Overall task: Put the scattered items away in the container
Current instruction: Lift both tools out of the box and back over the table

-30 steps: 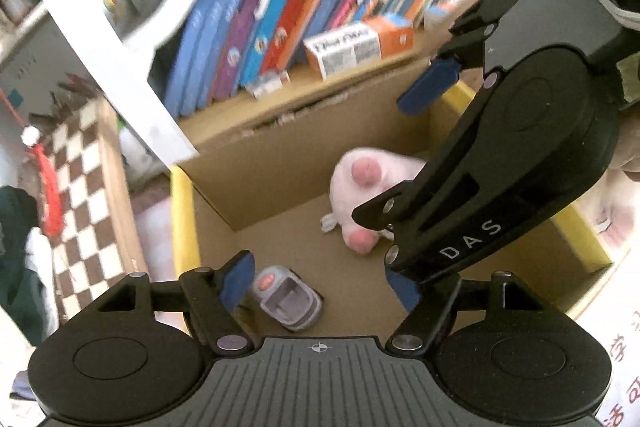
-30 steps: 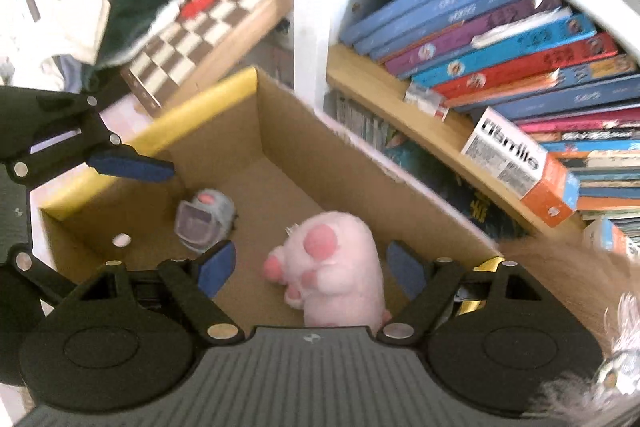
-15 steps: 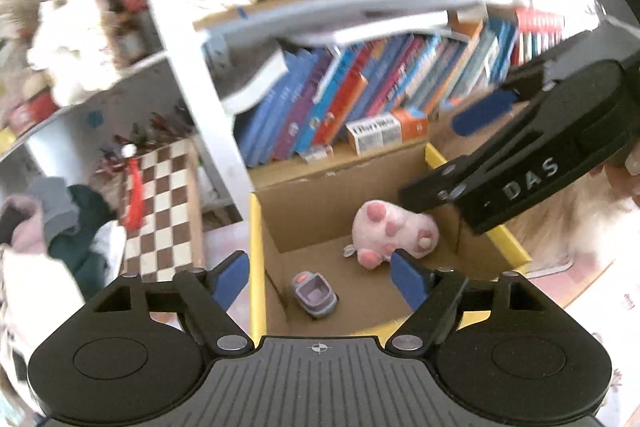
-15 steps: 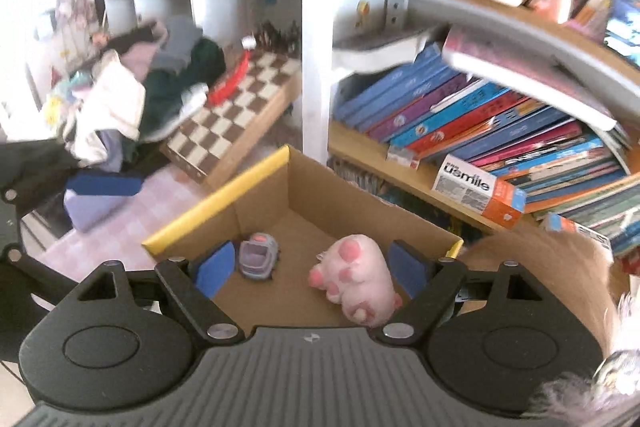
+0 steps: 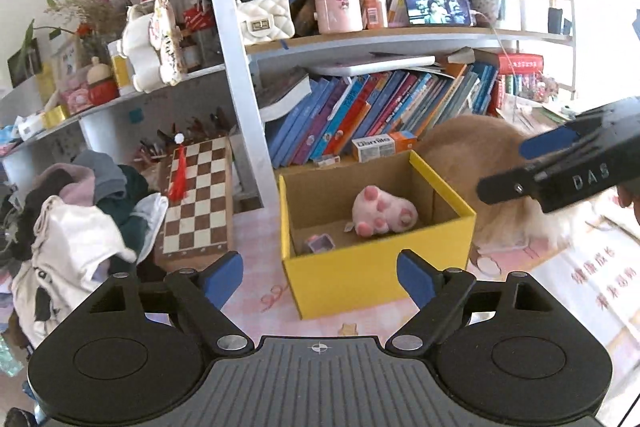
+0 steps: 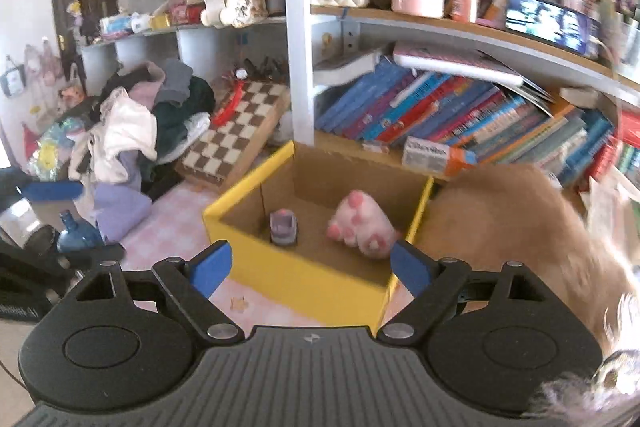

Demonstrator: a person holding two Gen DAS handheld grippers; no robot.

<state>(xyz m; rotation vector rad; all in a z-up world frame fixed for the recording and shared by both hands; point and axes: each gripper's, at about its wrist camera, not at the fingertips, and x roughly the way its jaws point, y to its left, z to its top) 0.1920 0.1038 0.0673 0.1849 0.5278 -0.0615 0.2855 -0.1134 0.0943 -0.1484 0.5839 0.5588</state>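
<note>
I hold my left gripper (image 5: 320, 275) and right gripper (image 6: 310, 267) wide open and empty. The pink plush (image 5: 382, 211) and small toy car (image 5: 320, 242) lie apart inside the yellow box (image 5: 372, 273).

Left gripper (image 5: 319, 277) — matte black, ribbed grey deck with a crosshair mark, silver screws, blue fingertips (image 5: 224, 277). Right gripper (image 6: 308, 267) looks the same — white "DAS" lettering at 3 o'clock in the left view.
</note>
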